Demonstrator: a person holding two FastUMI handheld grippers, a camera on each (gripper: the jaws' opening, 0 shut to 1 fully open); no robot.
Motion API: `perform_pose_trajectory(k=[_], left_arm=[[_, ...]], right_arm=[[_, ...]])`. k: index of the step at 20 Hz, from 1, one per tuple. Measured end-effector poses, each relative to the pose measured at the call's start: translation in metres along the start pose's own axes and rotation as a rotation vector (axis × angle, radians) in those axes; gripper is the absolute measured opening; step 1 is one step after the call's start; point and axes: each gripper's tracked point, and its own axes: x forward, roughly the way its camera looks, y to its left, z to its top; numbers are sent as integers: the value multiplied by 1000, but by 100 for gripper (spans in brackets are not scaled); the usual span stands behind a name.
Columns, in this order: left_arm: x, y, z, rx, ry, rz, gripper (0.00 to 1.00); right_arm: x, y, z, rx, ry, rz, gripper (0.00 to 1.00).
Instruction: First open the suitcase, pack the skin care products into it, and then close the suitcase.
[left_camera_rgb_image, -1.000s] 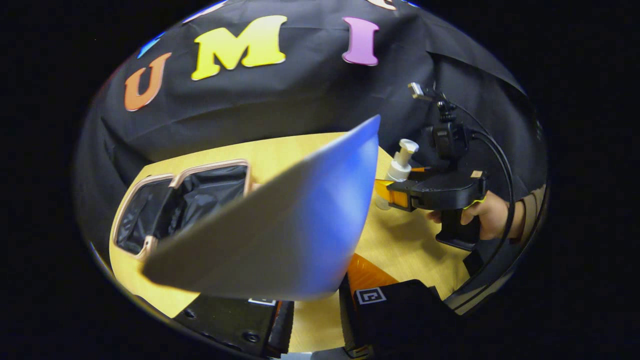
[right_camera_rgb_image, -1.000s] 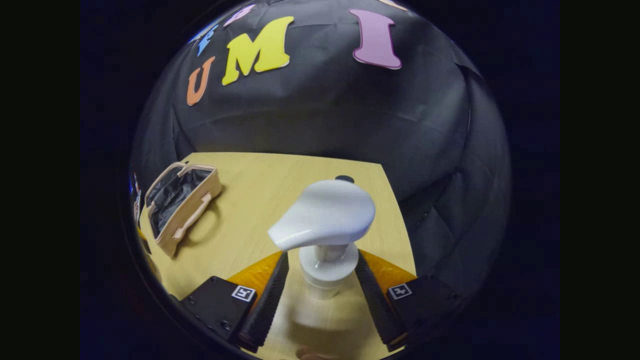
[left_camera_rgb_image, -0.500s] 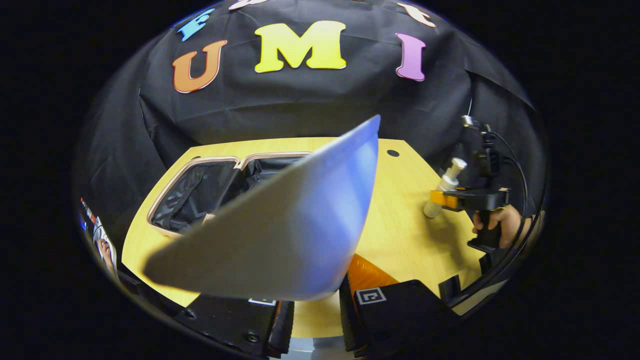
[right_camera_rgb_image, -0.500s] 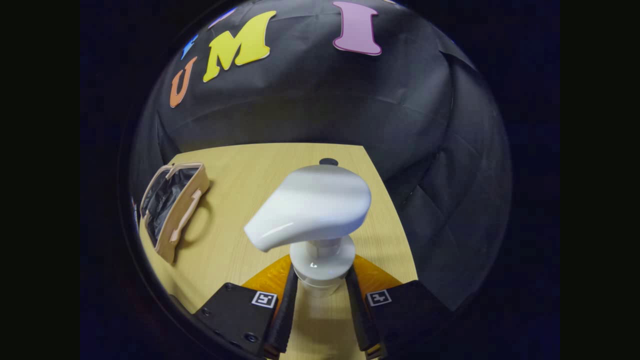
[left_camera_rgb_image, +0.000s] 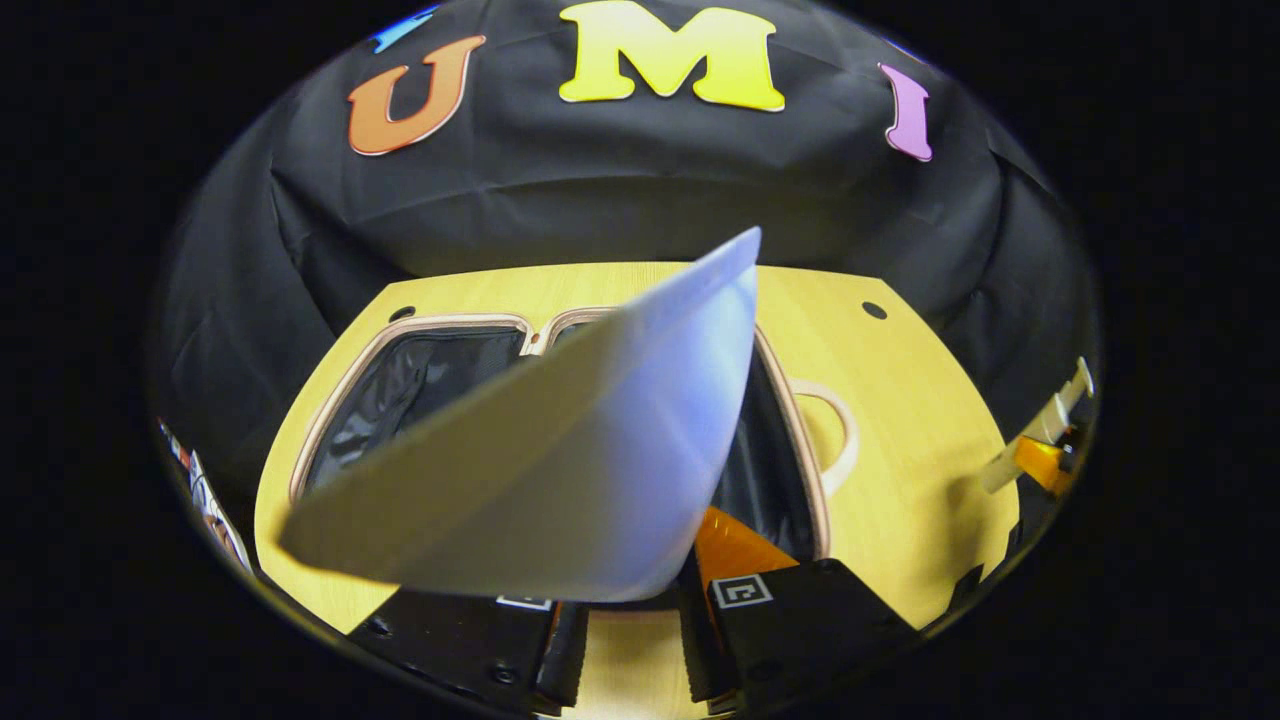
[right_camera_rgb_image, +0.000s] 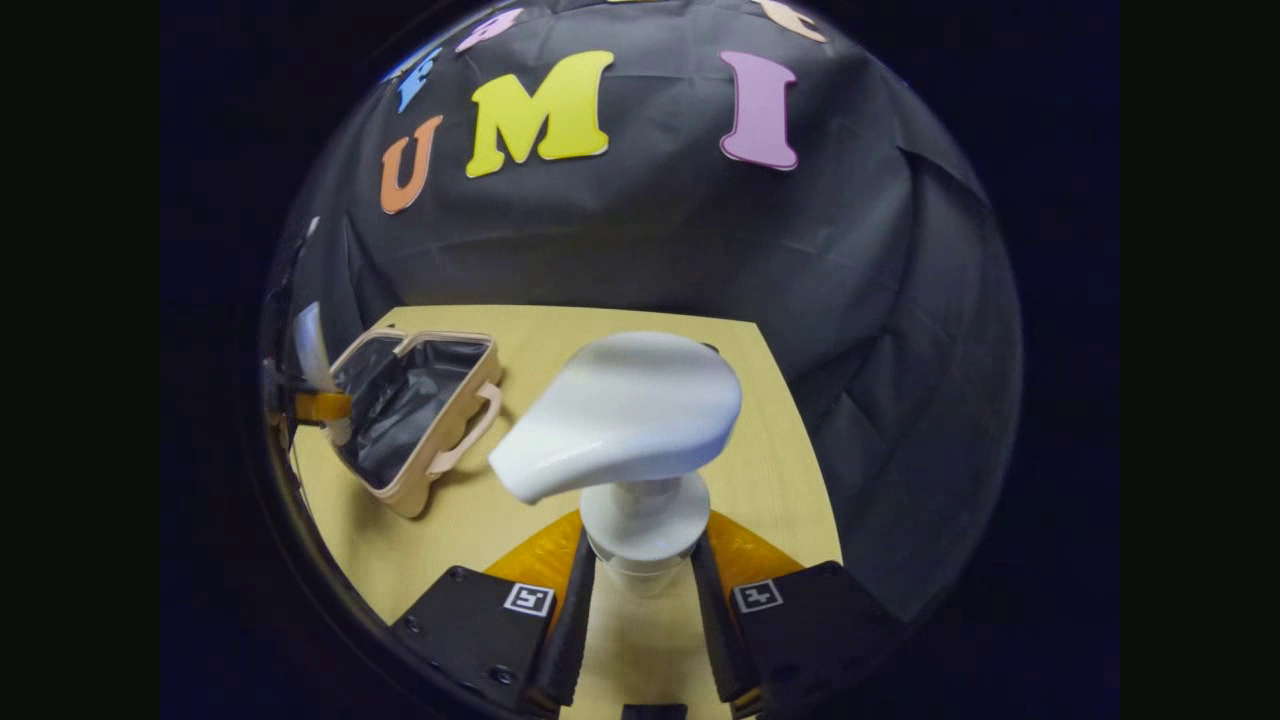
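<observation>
A beige suitcase (left_camera_rgb_image: 812, 470) lies open on the yellow table (left_camera_rgb_image: 900, 400), its black lining showing. My left gripper (left_camera_rgb_image: 625, 625) is shut on a white and blue tube (left_camera_rgb_image: 590, 450), which hangs over the open suitcase and hides its middle. In the right gripper view, my right gripper (right_camera_rgb_image: 643, 615) is shut on the neck of a white pump bottle (right_camera_rgb_image: 625, 415). To its left are the suitcase (right_camera_rgb_image: 420, 420) and the tube (right_camera_rgb_image: 308, 355) in the left gripper (right_camera_rgb_image: 318, 406). In the left gripper view the pump bottle (left_camera_rgb_image: 1040, 435) is tilted at the far right edge.
The black cloth wall stands close behind the table's far edge. Two small round holes (left_camera_rgb_image: 874, 310) (left_camera_rgb_image: 402, 313) sit near the table's far corners. The suitcase handle (left_camera_rgb_image: 835, 440) loops out on its right side. Bare table top (right_camera_rgb_image: 790, 480) lies right of the pump bottle.
My left gripper has carried the tube over the open suitcase. The right gripper's fingers have shut on the pump bottle's neck, and its view has turned toward the suitcase.
</observation>
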Motion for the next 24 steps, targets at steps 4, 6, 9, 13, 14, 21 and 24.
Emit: perform_pose_trajectory(k=[4, 6, 9, 13, 14, 21, 24], left_arm=[[27, 6, -26, -11, 148, 1, 38], [32, 6, -34, -1, 175, -3, 38], [30, 15, -44, 11, 223, 24, 38], [37, 25, -56, 3, 281, 37, 38], [39, 26, -57, 7, 293, 36, 38], [54, 26, -64, 49, 374, 23, 42], [63, 24, -62, 75, 389, 23, 44]], right_arm=[[-8, 10, -13, -18, 24, -36, 46], [-11, 11, -17, 3, 35, -52, 48], [-14, 9, -22, 2, 45, -85, 47], [-13, 14, -21, 42, 63, -96, 48], [-14, 15, -19, 37, 60, -100, 48], [-18, 33, -8, 17, 56, -91, 48], [-17, 47, 3, 4, 48, -66, 48]])
